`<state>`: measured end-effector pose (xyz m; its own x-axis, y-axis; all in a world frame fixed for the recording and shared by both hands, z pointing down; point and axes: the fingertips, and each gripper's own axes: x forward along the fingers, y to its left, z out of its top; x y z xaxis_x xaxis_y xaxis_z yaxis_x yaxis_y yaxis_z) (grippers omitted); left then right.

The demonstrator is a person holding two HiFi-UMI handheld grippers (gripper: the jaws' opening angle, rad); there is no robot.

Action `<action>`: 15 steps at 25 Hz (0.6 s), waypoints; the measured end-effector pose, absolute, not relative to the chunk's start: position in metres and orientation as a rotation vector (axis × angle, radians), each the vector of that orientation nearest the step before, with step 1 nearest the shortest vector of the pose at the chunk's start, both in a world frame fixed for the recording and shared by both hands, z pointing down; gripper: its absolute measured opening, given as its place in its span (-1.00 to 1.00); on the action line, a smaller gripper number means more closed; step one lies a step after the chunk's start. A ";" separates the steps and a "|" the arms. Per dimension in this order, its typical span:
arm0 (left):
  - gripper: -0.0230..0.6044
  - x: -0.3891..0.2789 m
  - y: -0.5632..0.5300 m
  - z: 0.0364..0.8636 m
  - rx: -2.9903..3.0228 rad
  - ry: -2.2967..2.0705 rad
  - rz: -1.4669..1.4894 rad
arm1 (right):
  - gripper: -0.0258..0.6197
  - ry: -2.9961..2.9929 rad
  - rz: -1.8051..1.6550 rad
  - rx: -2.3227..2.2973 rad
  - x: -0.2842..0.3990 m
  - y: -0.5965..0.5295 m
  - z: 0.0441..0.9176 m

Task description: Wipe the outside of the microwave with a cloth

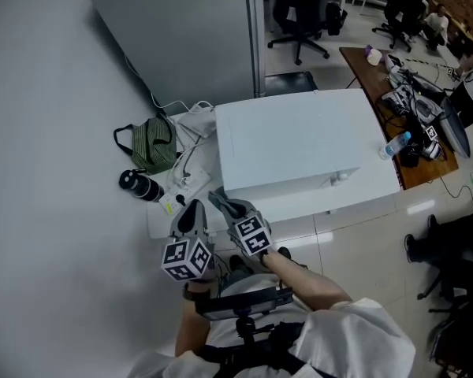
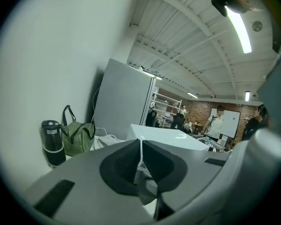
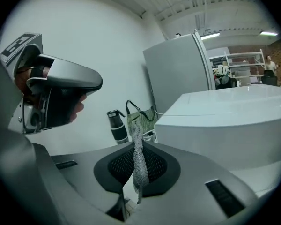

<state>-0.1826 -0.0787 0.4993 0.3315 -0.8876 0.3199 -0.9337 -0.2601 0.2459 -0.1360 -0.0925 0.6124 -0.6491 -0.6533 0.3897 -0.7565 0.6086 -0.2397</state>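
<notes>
Two tools low at the near-left corner of the white microwave (image 1: 299, 144), which sits on a white tabletop (image 1: 162, 225). Right tool (image 3: 136, 146) clamped on a strip of grey mesh cloth (image 3: 139, 165), pinched upright between the pads with a short tail hanging below. Left tool (image 2: 141, 146) closed down to a thin slit, nothing obviously caught in it, just to the left of the right one.

Key bit for the next move, at a guess: microwave dead ahead and off to the right of the cloth, long side running left-to-right across the head view, front face nearest. Right hand clearly closer and carrying the cloth, so probably just push forward onto that front-left corner and sweep rightward along the length.

Black flask (image 1: 138, 185) and green striped bag (image 1: 154, 144) off to the left, well out of that path. No cloth on the microwave yet, looks like.
</notes>
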 end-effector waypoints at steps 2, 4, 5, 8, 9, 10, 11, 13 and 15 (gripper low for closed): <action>-0.76 -0.187 -0.083 0.500 2.221 -1.601 0.156 | -0.79 -2.525 0.615 1.227 -0.116 -0.097 0.623; -0.77 -0.186 -0.088 0.501 2.229 -1.588 0.152 | -0.79 -2.478 0.669 1.336 -0.080 -0.104 0.633; -0.77 -0.185 -0.090 0.502 2.230 -1.580 0.152 | -0.79 -2.454 0.681 1.397 -0.059 -0.107 0.636; -0.77 -0.174 -0.094 0.507 2.250 -1.543 0.166 | -0.80 -2.355 0.702 1.618 0.017 -0.114 0.642; -0.76 -0.169 -0.096 0.508 2.264 -1.529 0.174 | -0.79 -2.309 0.712 1.703 0.046 -0.116 0.644; -0.77 -0.164 -0.097 0.508 2.278 -1.516 0.181 | -0.79 -2.255 0.714 1.787 0.077 -0.117 0.647; -0.77 -0.157 -0.098 0.509 2.290 -1.505 0.184 | -0.79 -2.194 0.707 1.865 0.109 -0.119 0.650; -0.77 -0.146 -0.100 0.511 2.305 -1.485 0.194 | -0.79 -2.061 0.680 2.006 0.173 -0.120 0.657; -0.77 -0.134 -0.100 0.515 2.313 -1.461 0.213 | -0.79 -1.936 0.688 2.130 0.229 -0.116 0.662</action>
